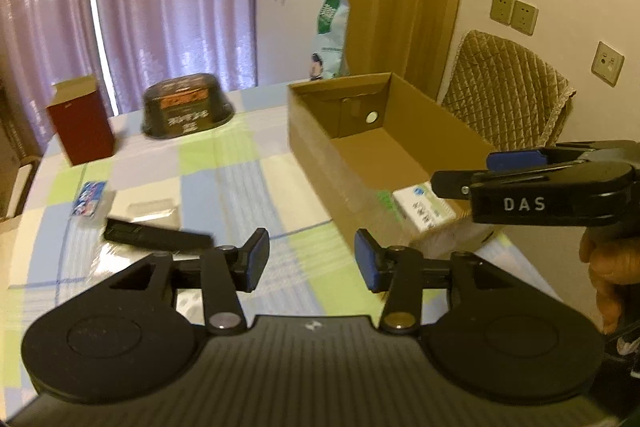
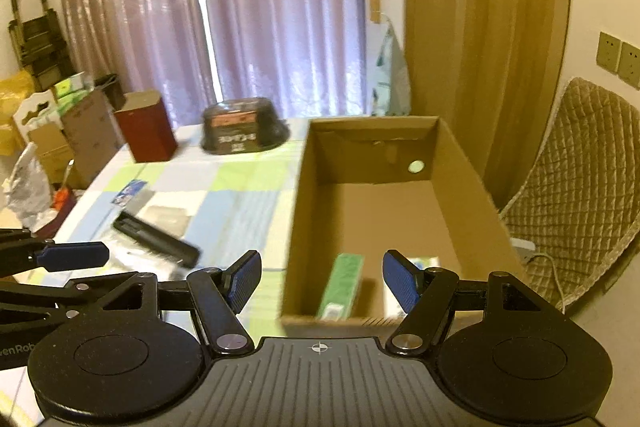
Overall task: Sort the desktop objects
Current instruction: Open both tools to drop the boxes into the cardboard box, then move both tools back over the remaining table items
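Note:
My left gripper (image 1: 312, 259) hangs open and empty above the checked tablecloth (image 1: 224, 163). A black bar-shaped case (image 1: 156, 233) lies just to its front left, beside a clear plastic piece (image 1: 154, 209) and a blue-red packet (image 1: 90, 203). My right gripper (image 2: 322, 279) is open and empty over the near end of the open cardboard box (image 2: 400, 123). Inside that box lie a green carton (image 2: 344, 283) and a white carton (image 1: 424, 207). The white carton is partly hidden by a fingertip (image 2: 400, 283) in the right wrist view.
A red box (image 1: 82, 125) and a black lidded bowl (image 1: 188, 111) stand at the table's far side. A green-white bag (image 1: 330, 31) leans behind the cardboard box. A quilted chair (image 1: 508, 87) is at the right. Cartons and clutter (image 2: 60, 131) fill the floor to the left.

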`<state>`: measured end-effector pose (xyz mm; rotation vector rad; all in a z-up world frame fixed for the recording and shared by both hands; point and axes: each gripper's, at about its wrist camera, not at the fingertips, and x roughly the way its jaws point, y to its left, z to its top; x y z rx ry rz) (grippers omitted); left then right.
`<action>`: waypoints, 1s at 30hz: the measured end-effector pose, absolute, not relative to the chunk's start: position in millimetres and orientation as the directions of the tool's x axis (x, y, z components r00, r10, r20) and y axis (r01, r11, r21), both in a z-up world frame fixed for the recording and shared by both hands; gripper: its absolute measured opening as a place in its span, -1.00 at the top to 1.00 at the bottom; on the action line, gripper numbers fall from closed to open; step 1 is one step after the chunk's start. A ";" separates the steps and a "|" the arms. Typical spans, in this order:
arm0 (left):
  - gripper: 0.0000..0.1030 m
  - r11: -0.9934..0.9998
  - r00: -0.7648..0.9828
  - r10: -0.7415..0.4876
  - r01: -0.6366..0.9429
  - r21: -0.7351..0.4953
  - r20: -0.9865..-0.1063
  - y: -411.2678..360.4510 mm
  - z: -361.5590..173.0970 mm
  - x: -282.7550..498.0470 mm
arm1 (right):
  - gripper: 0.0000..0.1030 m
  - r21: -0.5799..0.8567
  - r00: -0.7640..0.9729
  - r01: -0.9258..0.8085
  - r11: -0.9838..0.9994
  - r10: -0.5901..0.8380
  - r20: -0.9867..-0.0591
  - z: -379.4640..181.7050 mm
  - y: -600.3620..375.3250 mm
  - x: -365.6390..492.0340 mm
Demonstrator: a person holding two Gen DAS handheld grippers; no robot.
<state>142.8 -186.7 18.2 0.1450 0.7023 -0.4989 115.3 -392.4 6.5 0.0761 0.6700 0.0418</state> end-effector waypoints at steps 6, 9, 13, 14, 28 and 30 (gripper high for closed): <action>0.04 0.905 0.672 -0.326 0.425 -0.013 -0.665 -136.8 14.0 108.0 | -0.37 0.106 0.771 -0.047 0.993 0.104 -0.628 -1.3 -362.2 88.6; -0.11 0.919 0.675 -0.288 0.394 0.001 -0.679 -111.7 9.2 92.4 | -0.87 0.122 0.775 -0.059 0.991 0.123 -0.620 -5.1 -349.0 75.3; -0.20 0.945 0.681 -0.241 0.328 -0.007 -0.692 -79.5 3.2 74.4 | -0.88 0.124 0.771 -0.088 0.988 0.146 -0.620 -12.5 -329.7 63.0; -0.24 0.950 0.682 -0.231 0.311 -0.011 -0.694 -73.5 2.0 71.4 | -0.88 0.127 0.767 -0.091 0.988 0.151 -0.624 -14.9 -325.5 60.9; -0.81 0.972 0.692 -0.165 0.235 0.003 -0.703 -32.4 -10.6 39.1 | -0.99 0.183 0.731 -0.100 0.978 0.196 -0.654 -41.3 -282.9 22.9; -0.82 0.974 0.692 -0.161 0.225 -0.002 -0.704 -29.2 -11.9 36.1 | -0.99 0.186 0.725 -0.097 0.978 0.198 -0.659 -44.5 -279.7 18.7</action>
